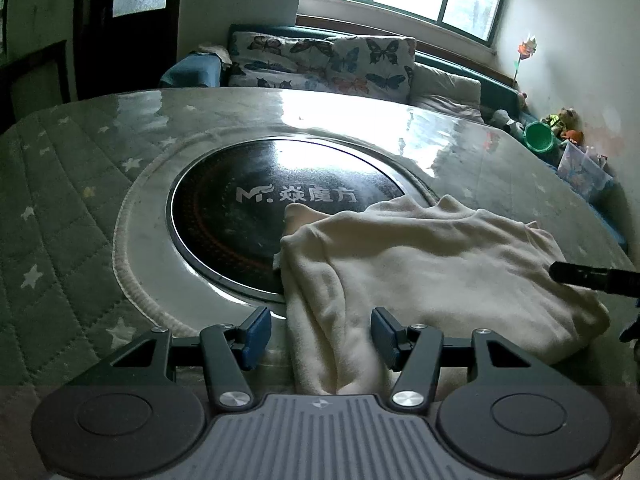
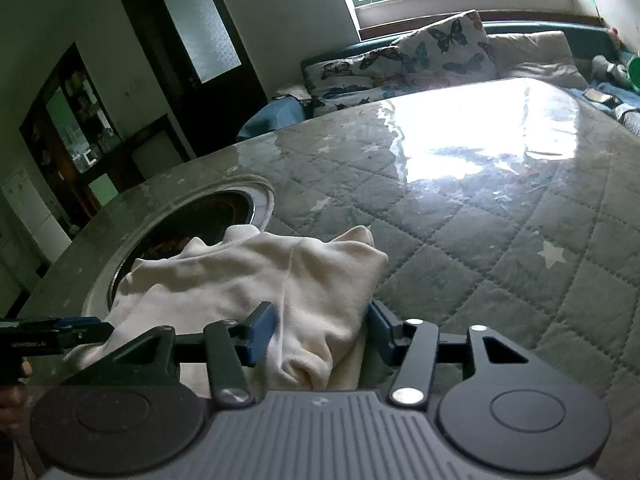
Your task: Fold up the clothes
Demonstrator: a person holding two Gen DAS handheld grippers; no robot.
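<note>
A cream-white garment (image 1: 432, 264) lies crumpled on the quilted star-print table cover (image 1: 60, 208), partly over the round black cooktop (image 1: 280, 208). My left gripper (image 1: 318, 332) is open, its blue pads on either side of the garment's near left edge. The garment also shows in the right wrist view (image 2: 256, 280). My right gripper (image 2: 322, 332) is open, with the garment's near right fold between its pads. The right gripper's tip shows at the right edge of the left wrist view (image 1: 592, 276); the left gripper shows at the left edge of the right wrist view (image 2: 52, 334).
A clear plastic sheet covers the table and glares under the window (image 2: 480, 148). Behind the table stands a sofa with butterfly cushions (image 1: 328, 60). Toys and a green bucket (image 1: 540, 136) sit at the far right. A dark door (image 2: 200, 40) is at the back left.
</note>
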